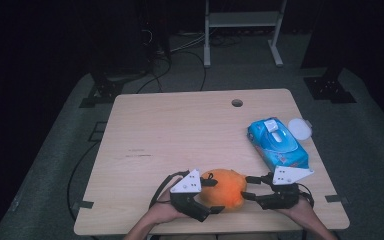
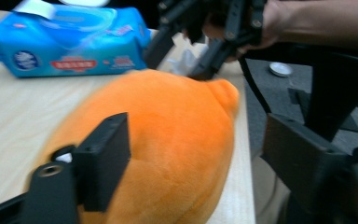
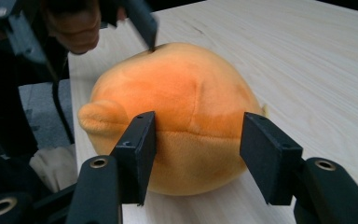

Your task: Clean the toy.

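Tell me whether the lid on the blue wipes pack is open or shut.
Open. On the wipes pack, the white flap stands lifted off the top in the high view, and the left gripper view shows it raised at the pack's far end.

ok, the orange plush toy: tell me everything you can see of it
The orange plush toy is a rounded, soft, fuzzy lump, deeper orange on top and paler underneath, with a stitched seam and a small stubby nub at one end. It rests on the wooden table near the front edge, between the two hands. The left tongs straddle one side, one jaw lying against the fabric; the right tongs stand open just off the other side. A blue wipes pack lies apart, farther back.
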A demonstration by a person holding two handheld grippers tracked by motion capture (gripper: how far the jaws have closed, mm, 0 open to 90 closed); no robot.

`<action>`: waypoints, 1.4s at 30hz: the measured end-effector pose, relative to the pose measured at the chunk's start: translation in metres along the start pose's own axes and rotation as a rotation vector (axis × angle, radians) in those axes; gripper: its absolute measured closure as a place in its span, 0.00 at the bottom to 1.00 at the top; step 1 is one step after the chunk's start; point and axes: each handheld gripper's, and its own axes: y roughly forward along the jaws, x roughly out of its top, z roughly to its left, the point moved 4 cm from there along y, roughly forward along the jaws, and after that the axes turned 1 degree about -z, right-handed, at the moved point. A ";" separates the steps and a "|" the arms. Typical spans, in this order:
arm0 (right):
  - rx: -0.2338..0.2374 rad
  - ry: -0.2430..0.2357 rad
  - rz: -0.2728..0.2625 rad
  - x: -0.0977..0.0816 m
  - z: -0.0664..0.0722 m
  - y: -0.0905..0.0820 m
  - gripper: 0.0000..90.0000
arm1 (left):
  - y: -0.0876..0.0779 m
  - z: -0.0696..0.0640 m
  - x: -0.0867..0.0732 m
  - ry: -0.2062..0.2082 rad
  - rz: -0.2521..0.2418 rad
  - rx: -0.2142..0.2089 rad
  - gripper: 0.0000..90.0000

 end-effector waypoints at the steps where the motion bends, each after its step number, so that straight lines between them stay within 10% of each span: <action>1: 0.002 -0.001 0.002 0.000 0.000 0.001 0.49 | -0.002 0.003 0.000 -0.007 0.001 0.016 0.21; 7: 0.031 0.006 0.025 -0.006 0.000 -0.001 0.48 | -0.011 0.037 -0.013 -0.115 0.003 0.072 0.16; 12: 0.045 0.003 0.036 -0.010 -0.002 0.001 0.52 | 0.001 0.045 -0.032 -0.216 0.063 -0.047 0.20; 23: 0.041 0.010 0.039 -0.003 -0.001 0.006 0.71 | -0.004 0.037 -0.026 -0.141 0.025 -0.017 0.42; 34: -0.059 -0.068 -0.027 0.036 -0.037 0.034 0.71 | -0.017 0.079 -0.016 -0.098 -0.022 0.154 0.41; 42: -0.077 -0.082 -0.005 0.042 -0.055 0.056 0.72 | -0.001 0.095 -0.015 -0.081 -0.014 0.202 0.42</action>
